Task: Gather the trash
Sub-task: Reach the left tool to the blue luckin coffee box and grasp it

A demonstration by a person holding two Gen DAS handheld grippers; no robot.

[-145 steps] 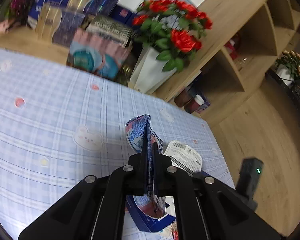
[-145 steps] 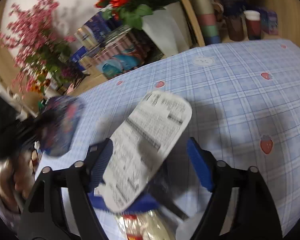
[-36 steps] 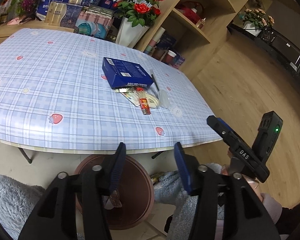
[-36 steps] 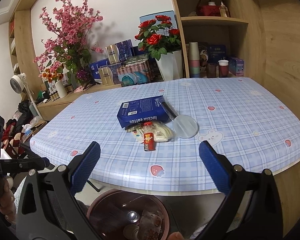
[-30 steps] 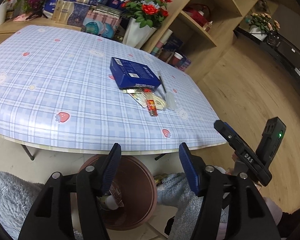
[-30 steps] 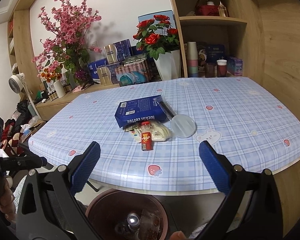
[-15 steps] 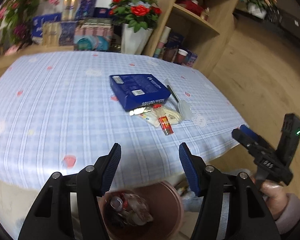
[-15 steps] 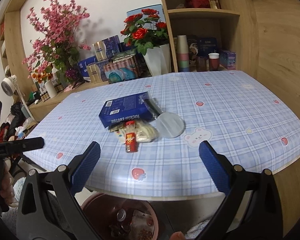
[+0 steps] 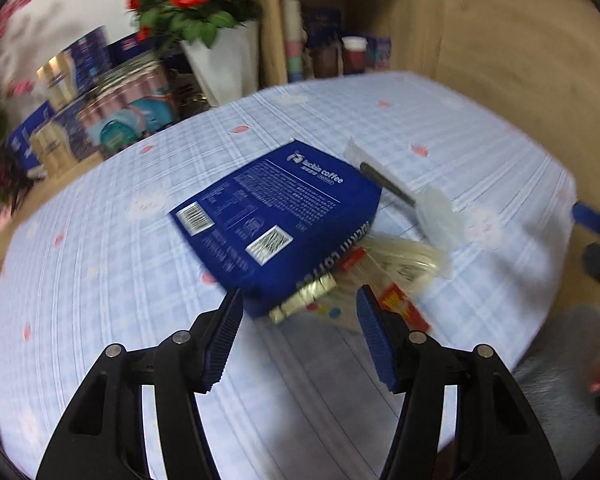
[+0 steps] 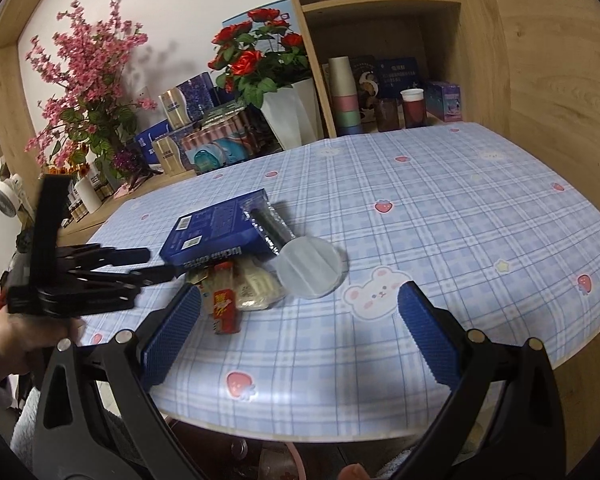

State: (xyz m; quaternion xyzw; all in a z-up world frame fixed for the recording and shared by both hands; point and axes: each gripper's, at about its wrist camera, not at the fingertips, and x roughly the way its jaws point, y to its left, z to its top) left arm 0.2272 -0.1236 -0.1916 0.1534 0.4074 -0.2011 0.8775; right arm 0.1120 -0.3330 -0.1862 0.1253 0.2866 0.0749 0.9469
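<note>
Blue-padded and spread wide, the left hand-held gripper (image 9: 298, 312) hovers at the blue coffee box (image 9: 278, 216) near the bench's (image 9: 100, 280) front edge, while the right hand-held gripper (image 10: 298, 332) gapes empty; clamping the box corner risks dragging the wrappers (image 9: 396, 268) underneath off the edge.

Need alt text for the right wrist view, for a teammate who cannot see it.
The right gripper, jaws wide open and empty, points at a trash pile on the blue plaid tablecloth: a dark blue coffee box, a red snack wrapper, and a round translucent lid. The left gripper reaches in beside the box.
</note>
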